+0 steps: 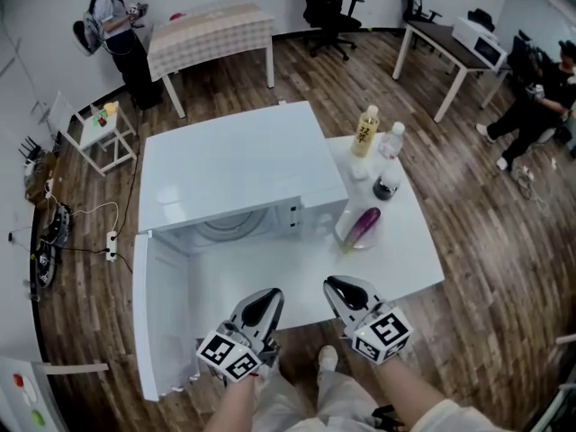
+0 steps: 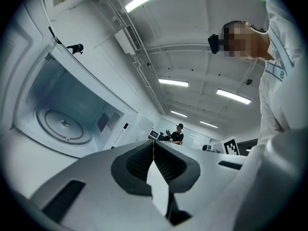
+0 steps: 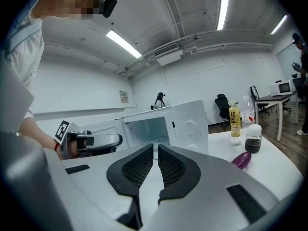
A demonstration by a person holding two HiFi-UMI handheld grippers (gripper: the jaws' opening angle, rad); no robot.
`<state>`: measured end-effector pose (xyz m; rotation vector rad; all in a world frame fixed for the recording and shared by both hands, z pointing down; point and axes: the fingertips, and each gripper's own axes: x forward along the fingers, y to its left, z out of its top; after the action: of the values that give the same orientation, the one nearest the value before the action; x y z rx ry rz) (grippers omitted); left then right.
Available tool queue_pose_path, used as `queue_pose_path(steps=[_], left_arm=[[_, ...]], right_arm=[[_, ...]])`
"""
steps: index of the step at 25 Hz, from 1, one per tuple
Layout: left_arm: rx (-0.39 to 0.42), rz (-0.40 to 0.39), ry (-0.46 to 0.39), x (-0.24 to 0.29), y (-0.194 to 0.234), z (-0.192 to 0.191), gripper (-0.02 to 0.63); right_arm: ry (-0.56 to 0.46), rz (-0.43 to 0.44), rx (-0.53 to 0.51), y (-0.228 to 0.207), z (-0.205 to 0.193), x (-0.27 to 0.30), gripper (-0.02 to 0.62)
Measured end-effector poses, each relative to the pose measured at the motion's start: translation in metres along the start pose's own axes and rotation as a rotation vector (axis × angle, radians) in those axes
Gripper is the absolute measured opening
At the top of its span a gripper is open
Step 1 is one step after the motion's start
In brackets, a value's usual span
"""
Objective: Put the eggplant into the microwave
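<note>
Eggplant (image 1: 364, 226) on white table (image 1: 409, 264), wooden floor (image 1: 490, 241) around

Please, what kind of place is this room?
Probably an office or lab room, not a kitchen: black office chairs, work desks on a wooden floor, and the microwave stands on a plain white table.

Head view: left gripper (image 1: 266, 295) sits low centre, tips aimed about 1 o'clock. Right gripper (image 1: 339, 285) is just beside it at its 3 o'clock, tips aimed about 11 o'clock. Marker cubes (image 1: 229, 355) face the body end. Forearms (image 1: 407, 390) enter from 6 o'clock. Left jaws are pressed together, nothing between them. Right jaws are together bar a hairline gap, also empty.
</note>
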<state>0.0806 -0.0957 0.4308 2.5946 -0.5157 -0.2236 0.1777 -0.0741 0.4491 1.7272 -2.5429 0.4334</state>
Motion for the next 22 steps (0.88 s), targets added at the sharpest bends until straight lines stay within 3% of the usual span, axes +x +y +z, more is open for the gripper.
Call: queue_pose_path(steps=[7, 10, 12, 22], left_arm=[[-0.030, 0.002, 0.018, 0.007, 0.011, -0.022, 0.002], [-0.044, -0.009, 0.037, 0.006, 0.009, -0.029, 0.002], [-0.052, -0.014, 0.047, 0.004, 0.009, -0.033, 0.002], [-0.075, -0.039, 0.080, 0.003, 0.013, -0.044, 0.002]], right_arm=[[0.015, -0.164, 0.029, -0.048, -0.031, 0.014, 0.041], [0.041, -0.234, 0.047, -0.068, -0.047, 0.020, 0.109], [0.053, -0.284, 0.062, -0.080, -0.056, 0.023, 0.121], [0.159, -0.613, 0.096, -0.145, -0.102, 0.030, 0.138]])
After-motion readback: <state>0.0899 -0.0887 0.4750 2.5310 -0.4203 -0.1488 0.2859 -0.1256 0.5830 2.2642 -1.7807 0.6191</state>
